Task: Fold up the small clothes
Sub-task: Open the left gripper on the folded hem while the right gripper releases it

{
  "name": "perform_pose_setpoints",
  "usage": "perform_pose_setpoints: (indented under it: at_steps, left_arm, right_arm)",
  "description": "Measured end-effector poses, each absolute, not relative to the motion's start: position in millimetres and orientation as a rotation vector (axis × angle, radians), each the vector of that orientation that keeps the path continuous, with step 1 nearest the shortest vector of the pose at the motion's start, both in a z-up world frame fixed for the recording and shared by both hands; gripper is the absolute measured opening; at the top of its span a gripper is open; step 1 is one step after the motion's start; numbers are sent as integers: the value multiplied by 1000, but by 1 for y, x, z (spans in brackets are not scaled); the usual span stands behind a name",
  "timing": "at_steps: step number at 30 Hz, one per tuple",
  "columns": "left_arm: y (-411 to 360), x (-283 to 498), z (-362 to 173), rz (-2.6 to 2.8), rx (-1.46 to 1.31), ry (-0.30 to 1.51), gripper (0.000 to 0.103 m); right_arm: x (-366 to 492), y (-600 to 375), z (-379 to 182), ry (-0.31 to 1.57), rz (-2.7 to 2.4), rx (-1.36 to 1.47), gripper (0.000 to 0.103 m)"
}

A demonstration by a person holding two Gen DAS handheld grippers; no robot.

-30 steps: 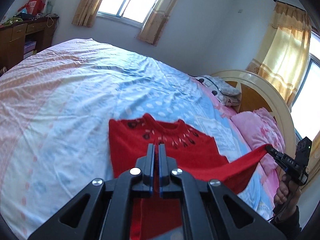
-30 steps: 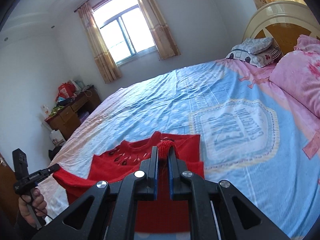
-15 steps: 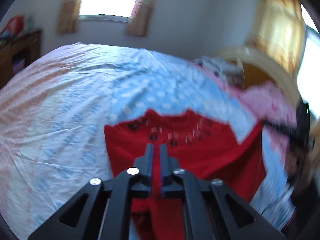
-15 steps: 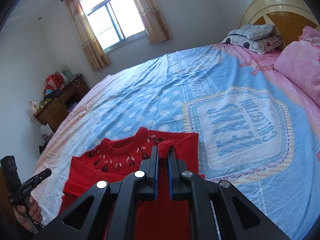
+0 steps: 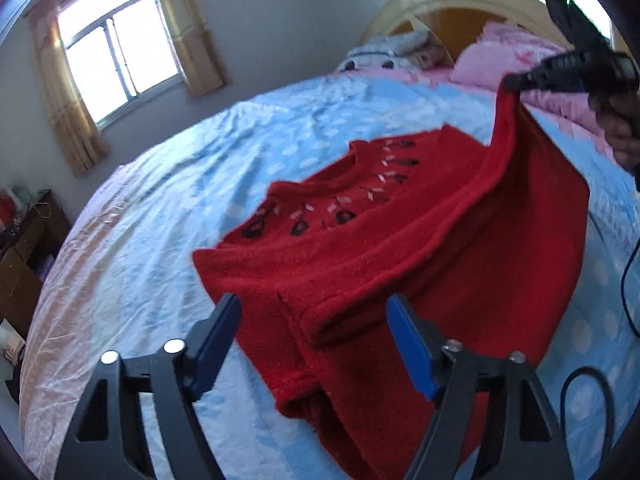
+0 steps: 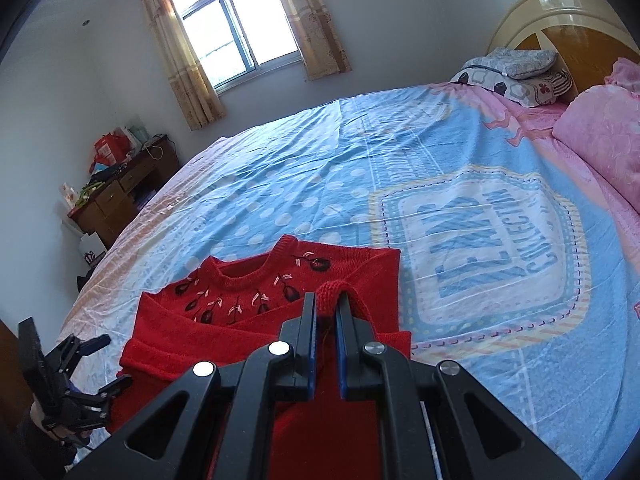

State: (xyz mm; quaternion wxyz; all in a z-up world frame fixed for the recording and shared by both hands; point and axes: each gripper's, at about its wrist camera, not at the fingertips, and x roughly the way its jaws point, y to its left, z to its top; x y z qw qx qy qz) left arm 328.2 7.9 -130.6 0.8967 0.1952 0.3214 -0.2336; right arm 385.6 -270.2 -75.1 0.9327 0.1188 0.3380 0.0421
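1. Your right gripper (image 6: 326, 312) keeps its jaws clamped on the red sweater (image 5: 360, 248) sleeve, lifted above the bed (image 6: 320, 184), ready to fold.
2. Your left gripper (image 5: 316, 332) jaws are opening, the sweater's edge lying slack between them.

A wide bed (image 6: 280, 184) under a blue dotted sheet fills the room, its cream arched headboard (image 6: 560, 4) behind pink and patterned pillows (image 6: 516, 76). Daylight comes through a window (image 6: 236, 28) flanked by tan curtains (image 6: 320, 24) in pale walls; a cluttered wooden desk (image 6: 120, 196) stands in the corner
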Motion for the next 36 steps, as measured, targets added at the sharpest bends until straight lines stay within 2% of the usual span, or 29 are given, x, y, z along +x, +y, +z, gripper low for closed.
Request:
perform_pose_setpoints:
  at_steps: [1,2,3,5,13,18,23,29,31,33,34,35,36]
  left_arm:
    - [6,332,-134,-487,409,690,50]
    - [6,339,-139,-464,412,723,24]
    - [7,343,-140,-448,400,737,5]
    - [15,347,-135,-427,341,731,4]
    - [29,346,-95,-416,265,660,3]
    - [50,384,-84,-367,127,691,3]
    - [48,426,-103,-339,95,748,3]
    - [38,462,-142,-279,117,821,4]
    - [42,466,-151,-251,102,841,10]
    - [48,466,-157,-225,73,867,18]
    - [51,463,-157,-220,62,866,22]
    - [54,456,-155,-202,59,850,34]
    - [56,451,-153,-181,63,834,48]
  right_arm:
    - [385,-270,-76,693,86,241,7]
    - [385,-270,-76,694,85,243,7]
    - [385,-269,-76,696,85,241,7]
    - [384,-269,-76,694,81,236,7]
    - [390,-276,-58,643,57,247,7]
    - [411,-270,-49,627,49,231,7]
    - [446,-266,-60,655,11,226,7]
    - [495,-268,-105,778,-11,212,7]
    - [508,-268,-122,834,-22,193,8]
    - [513,-269,-131,853,-52,148,16]
    - [511,-271,-132,845,-71,135,37]
    - [506,-274,-132,824,-89,132,59]
    - [500,-277,-130,803,-87,144,61]
